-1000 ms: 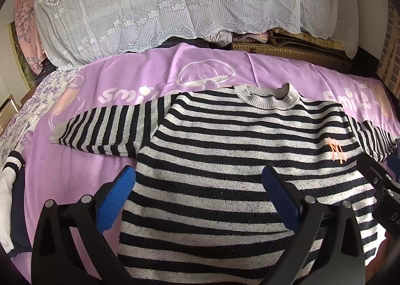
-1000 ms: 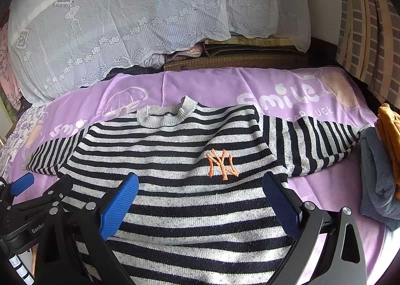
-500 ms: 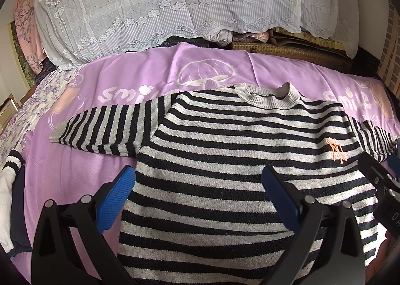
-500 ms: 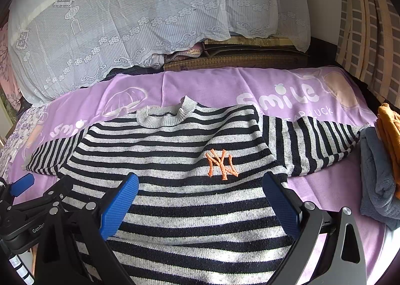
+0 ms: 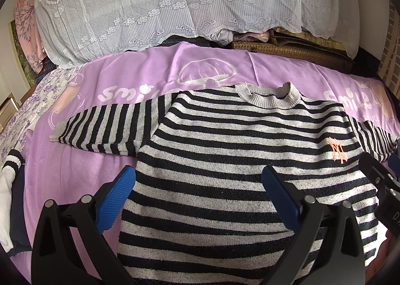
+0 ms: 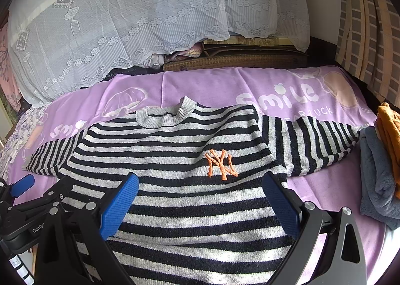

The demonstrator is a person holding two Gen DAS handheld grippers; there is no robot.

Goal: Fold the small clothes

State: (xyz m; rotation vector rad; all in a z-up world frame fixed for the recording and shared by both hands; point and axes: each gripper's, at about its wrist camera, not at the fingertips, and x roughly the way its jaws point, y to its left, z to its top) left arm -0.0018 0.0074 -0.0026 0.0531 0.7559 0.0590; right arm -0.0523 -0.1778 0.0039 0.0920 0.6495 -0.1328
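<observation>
A black-and-grey striped sweater (image 5: 225, 150) (image 6: 175, 160) with a grey collar and an orange logo (image 6: 221, 163) lies flat, front up, on a purple sheet (image 5: 75, 172), both sleeves spread sideways. My left gripper (image 5: 198, 185) hovers open over the sweater's lower left body, nothing between its blue pads. My right gripper (image 6: 200, 190) hovers open over the lower right body, just below the logo. Each gripper shows at the edge of the other's view.
A lace-covered pile (image 5: 175, 2) rises behind the purple sheet. Folded grey (image 6: 377, 185) and orange (image 6: 390, 130) clothes sit at the right edge. A white and navy garment (image 5: 10, 185) lies at the left edge.
None of note; both grippers hold nearly still and open above the sweater.
</observation>
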